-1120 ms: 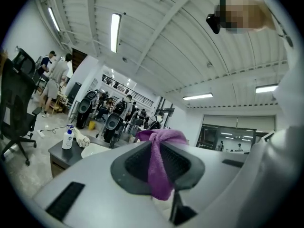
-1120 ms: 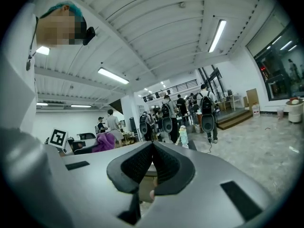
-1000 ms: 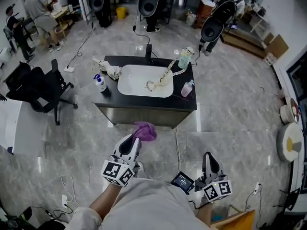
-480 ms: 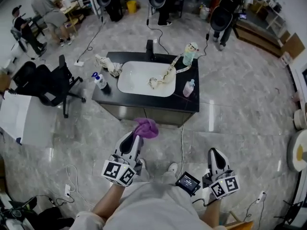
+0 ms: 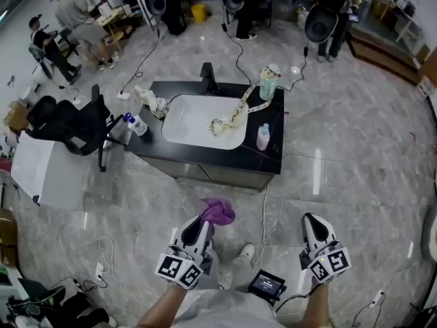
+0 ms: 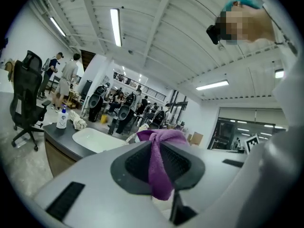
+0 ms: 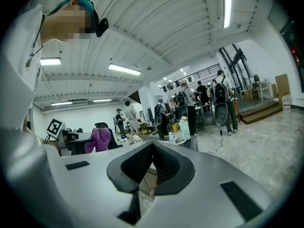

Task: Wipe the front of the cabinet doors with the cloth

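My left gripper point(image 5: 202, 225) is shut on a purple cloth point(image 5: 218, 211), which bunches above the jaw tips in the head view. In the left gripper view the cloth point(image 6: 160, 161) hangs pinched between the closed jaws. The black-topped cabinet point(image 5: 205, 175) with a white sink point(image 5: 198, 120) stands ahead of me on the floor, its brown doors facing me. A clear gap of floor lies between the cloth and the doors. My right gripper point(image 5: 315, 225) is shut with nothing in it, held low at the right. In the right gripper view the cloth point(image 7: 98, 139) shows at the left.
On the countertop stand a spray bottle point(image 5: 138, 124), a pink bottle point(image 5: 263, 137), a rag point(image 5: 151, 101) and a jar point(image 5: 268, 82). A black office chair point(image 5: 68, 125) stands left of the cabinet. A cable point(image 5: 262, 210) runs across the floor. People point(image 5: 72, 14) work at the back.
The cabinet now sits farther from my grippers than before. Both grippers have dropped lower in the head view. The left one still holds the cloth.
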{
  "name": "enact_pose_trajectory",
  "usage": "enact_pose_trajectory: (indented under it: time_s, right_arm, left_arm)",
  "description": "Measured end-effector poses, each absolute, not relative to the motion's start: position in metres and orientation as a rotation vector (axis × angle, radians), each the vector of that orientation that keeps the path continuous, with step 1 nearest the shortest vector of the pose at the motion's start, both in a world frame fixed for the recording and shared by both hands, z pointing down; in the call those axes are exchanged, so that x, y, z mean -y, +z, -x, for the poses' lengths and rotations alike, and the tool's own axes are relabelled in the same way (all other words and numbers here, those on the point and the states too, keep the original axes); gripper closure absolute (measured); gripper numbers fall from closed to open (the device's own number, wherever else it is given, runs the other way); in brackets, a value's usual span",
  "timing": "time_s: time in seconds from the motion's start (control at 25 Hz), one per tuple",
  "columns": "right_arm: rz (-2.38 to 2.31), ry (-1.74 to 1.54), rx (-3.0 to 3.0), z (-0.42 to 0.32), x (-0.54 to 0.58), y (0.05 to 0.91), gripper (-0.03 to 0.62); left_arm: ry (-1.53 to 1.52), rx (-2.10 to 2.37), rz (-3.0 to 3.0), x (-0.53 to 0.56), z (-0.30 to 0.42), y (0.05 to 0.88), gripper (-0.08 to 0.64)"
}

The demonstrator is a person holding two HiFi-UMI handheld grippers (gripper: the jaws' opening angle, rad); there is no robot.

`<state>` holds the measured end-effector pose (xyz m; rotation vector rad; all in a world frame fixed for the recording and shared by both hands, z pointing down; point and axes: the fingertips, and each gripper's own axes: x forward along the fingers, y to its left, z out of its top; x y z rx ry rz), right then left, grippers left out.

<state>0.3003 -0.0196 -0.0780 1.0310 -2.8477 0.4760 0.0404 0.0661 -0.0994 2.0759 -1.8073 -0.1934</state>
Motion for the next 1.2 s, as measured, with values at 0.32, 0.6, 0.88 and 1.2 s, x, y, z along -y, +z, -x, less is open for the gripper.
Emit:
enact_pose_trajectory:
  time_s: [0.32, 0.6, 0.88, 1.2]
  right_arm:
    - [-1.082, 0.555, 2.824, -0.300, 0.058, -0.015, 0.565]
    - [-1.072, 0.605, 2.791, -0.270, 0.066, 0.053, 0.565]
    - [-1.120, 0.691, 2.766, -0.258, 0.064, 0.122, 0.565]
    - [-1.149, 0.787, 2.715, -0.263, 0.047, 0.196, 0.565]
  left_arm:
    - [-0.075, 1.650, -2.172, -0.018, -0.071, -0.018, 0.506]
    - [-0.068, 1.582, -2.135, 0.014, -0.067, 0.060, 0.506]
    - [-0.063, 1.524, -2.127, 0.047, -0.072, 0.130, 0.506]
    - [-0.018, 1.448, -2.184, 0.073, -0.109, 0.200, 0.506]
